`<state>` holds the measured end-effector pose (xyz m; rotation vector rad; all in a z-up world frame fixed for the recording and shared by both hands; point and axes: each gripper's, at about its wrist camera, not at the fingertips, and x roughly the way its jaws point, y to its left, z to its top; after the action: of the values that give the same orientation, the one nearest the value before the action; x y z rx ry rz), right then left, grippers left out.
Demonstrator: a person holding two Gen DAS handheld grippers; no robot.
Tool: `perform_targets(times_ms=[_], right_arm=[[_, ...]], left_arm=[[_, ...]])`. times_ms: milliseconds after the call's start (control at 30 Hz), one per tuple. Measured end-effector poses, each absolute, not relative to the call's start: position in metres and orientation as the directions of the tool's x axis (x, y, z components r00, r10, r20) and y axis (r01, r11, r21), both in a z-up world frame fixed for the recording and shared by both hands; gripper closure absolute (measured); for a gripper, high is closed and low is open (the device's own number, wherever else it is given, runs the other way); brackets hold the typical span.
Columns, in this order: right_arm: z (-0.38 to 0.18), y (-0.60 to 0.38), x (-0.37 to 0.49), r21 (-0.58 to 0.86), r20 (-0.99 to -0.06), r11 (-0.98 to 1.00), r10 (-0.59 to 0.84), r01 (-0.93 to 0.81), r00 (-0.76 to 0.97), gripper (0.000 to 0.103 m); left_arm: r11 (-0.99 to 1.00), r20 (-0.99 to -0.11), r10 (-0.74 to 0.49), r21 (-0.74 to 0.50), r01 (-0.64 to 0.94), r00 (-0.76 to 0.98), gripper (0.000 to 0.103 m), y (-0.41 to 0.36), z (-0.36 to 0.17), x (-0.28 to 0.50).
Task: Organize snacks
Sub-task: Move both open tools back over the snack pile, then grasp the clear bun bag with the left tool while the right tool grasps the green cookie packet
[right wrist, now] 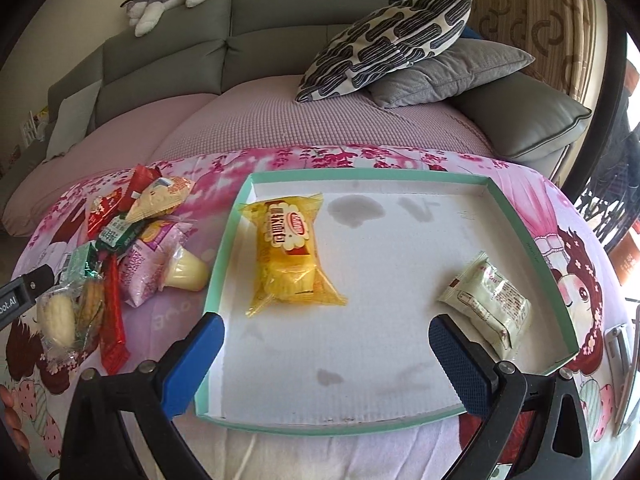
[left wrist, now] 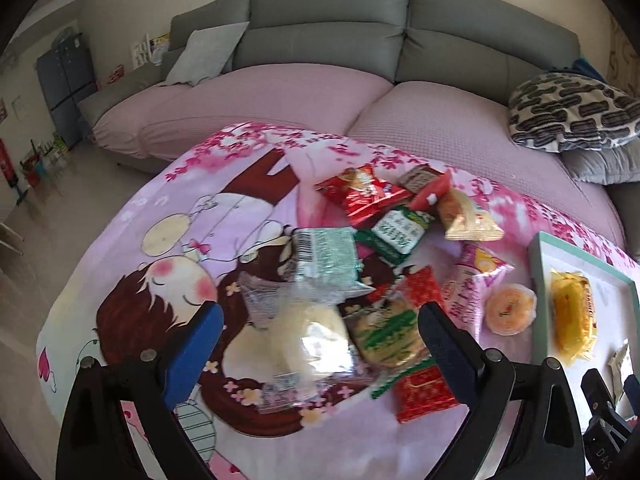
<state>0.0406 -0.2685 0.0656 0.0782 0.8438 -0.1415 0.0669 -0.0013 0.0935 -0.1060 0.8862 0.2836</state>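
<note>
Snack pile point(left wrist: 372, 280) heaped on the cartoon-print table point(left wrist: 160, 280), left of the shallow tray point(right wrist: 532, 236).

The clear-wrapped pastry point(left wrist: 308, 332) is framed by the left tongs point(left wrist: 320, 320), which are spread wide and hold nothing; a neighbouring green packet point(left wrist: 384, 332) overlaps it and could be dragged along or the slippery wrapper could slide out. The tray holds a yellow cake packet point(right wrist: 292, 256) and a pale green packet point(right wrist: 492, 300); the right tongs point(right wrist: 326, 344), also spread and empty, are held over it.

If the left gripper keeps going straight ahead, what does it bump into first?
Probably the clear-wrapped pale cake, lying between the open left gripper's fingers at the near edge of the snack pile. The depth is hard to judge.
</note>
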Motion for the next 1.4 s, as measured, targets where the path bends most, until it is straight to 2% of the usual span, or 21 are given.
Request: perform_targets(times_ms=[167,367,633,1133,1400], right_arm=[[0.066,-0.243,0.043,0.031,-0.739,0.995,-0.044,0.100,0.672,0.000],[0.066,-0.199,0.049,0.038,-0.725,0.999,0.028,-0.002,0.688,0.000],[0.052,-0.140,0.056,-0.001,-0.736,0.992,0.084,-0.125,0.672,0.000],[0.045,-0.105,0.058,-0.070,-0.699,0.977,0.097,-0.203,0.708,0.000],[0.047,-0.098,0.056,-0.073,-0.682,0.972,0.115,-0.223,0.723,0.004]], left_arm=[[0.930,-0.784,0.219,-0.014,-0.368,0.581,0.005,0.037,0.092,0.059],[0.921,-0.799,0.188,-0.058,-0.385,0.571,0.005,0.058,0.089,0.057],[0.933,-0.842,0.092,-0.113,-0.341,0.531,0.005,0.062,0.068,0.065],[0.915,-0.875,-0.084,-0.257,-0.310,0.478,0.005,0.062,0.034,0.078],[0.899,-0.865,-0.127,-0.307,-0.311,0.485,0.021,0.070,0.031,0.078]])
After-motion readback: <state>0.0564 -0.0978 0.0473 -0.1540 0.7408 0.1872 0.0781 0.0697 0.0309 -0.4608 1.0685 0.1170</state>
